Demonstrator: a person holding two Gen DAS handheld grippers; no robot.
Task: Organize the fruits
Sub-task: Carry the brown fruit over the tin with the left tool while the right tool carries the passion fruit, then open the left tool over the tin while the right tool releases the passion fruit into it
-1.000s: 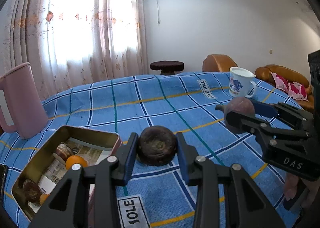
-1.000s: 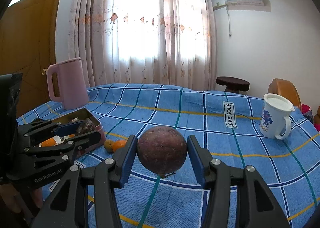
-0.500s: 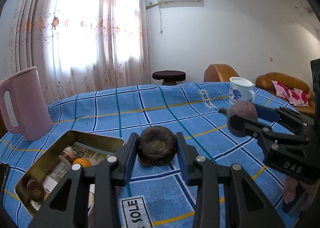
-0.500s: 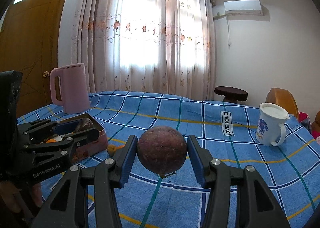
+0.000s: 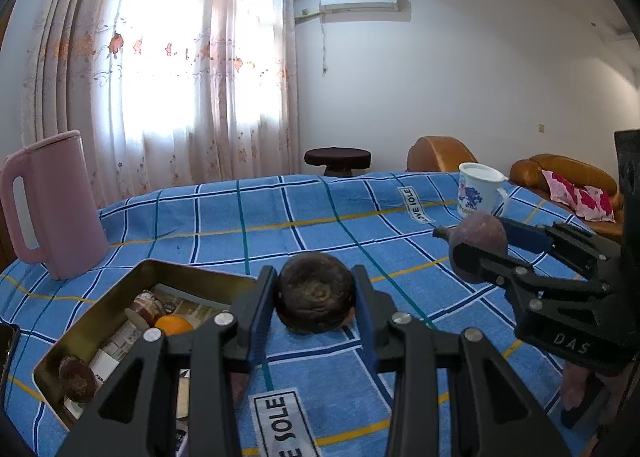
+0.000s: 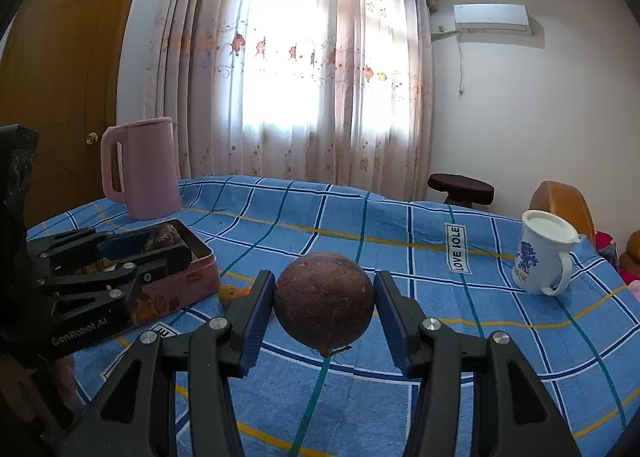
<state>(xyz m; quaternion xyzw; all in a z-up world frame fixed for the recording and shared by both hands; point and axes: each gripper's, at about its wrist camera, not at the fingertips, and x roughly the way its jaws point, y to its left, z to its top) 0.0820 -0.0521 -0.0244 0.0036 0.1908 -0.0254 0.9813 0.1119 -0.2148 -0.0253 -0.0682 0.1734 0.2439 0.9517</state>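
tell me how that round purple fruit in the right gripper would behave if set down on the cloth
The purple fruit is near spherical, so it would probably roll on the cloth. Its skin looks firm and smooth, so the right hand-held gripper, pinching only its sides, might let it slip.

Daylit and bright overall. Strong backlight through the curtained window (image 5: 168,89), blown out to white glare behind the pink jug (image 6: 140,173). Soft, faint shadows on the blue checked cloth (image 5: 320,225). Heavy fisheye bending toward the edges, with black vignette at the corners. Sharp at centre; slight softness on the sofa (image 5: 568,185), far right of that window.
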